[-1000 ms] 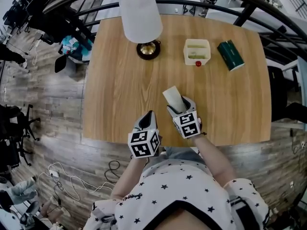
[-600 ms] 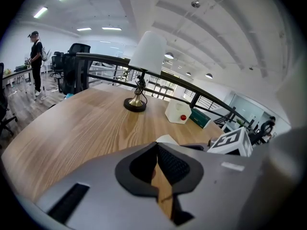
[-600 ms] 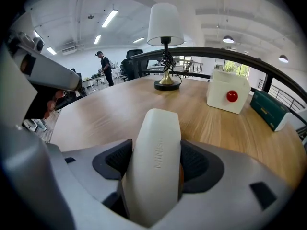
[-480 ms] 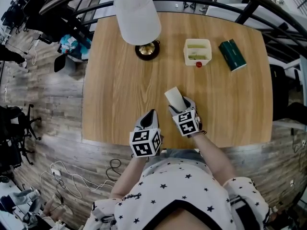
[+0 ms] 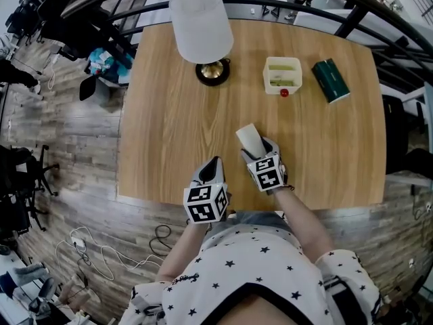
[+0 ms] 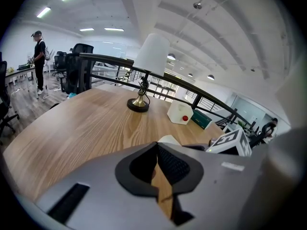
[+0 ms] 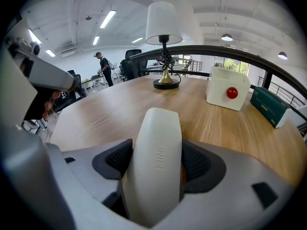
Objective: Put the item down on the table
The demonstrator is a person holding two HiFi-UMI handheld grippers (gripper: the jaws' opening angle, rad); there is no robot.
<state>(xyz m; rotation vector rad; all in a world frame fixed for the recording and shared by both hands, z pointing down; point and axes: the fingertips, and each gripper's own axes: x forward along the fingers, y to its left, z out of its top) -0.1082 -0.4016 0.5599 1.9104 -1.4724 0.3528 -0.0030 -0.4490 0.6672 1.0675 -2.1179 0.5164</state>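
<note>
Right now I am pinching the item [image 7: 158, 157] between the 2 jaws of my right hand-held gripper [image 5: 257, 153], so the putting-down is not done yet. The pads are pressing on both of its long sides, and its rounded end is poking out ahead of the jaws over the bench [image 5: 169, 114]. I cannot tell whether its underside is touching the wood. What I am judging is left: lowering it onto the bare bench just below and ahead of the jaws, then spreading them.

The item is looking like a smooth, off-white, elongated case with softly rounded edges and faint embossed lettering along its top face. It is looking rigid and a little slick.

My left hand-held gripper [image 6: 156, 164] is hanging just beside the right one, jaws pressed together on nothing. Well ahead of both grippers, a lamp [image 5: 203, 29], a white box [image 5: 281, 74] and a green box [image 5: 331, 80] are standing clear of the drop spot.
</note>
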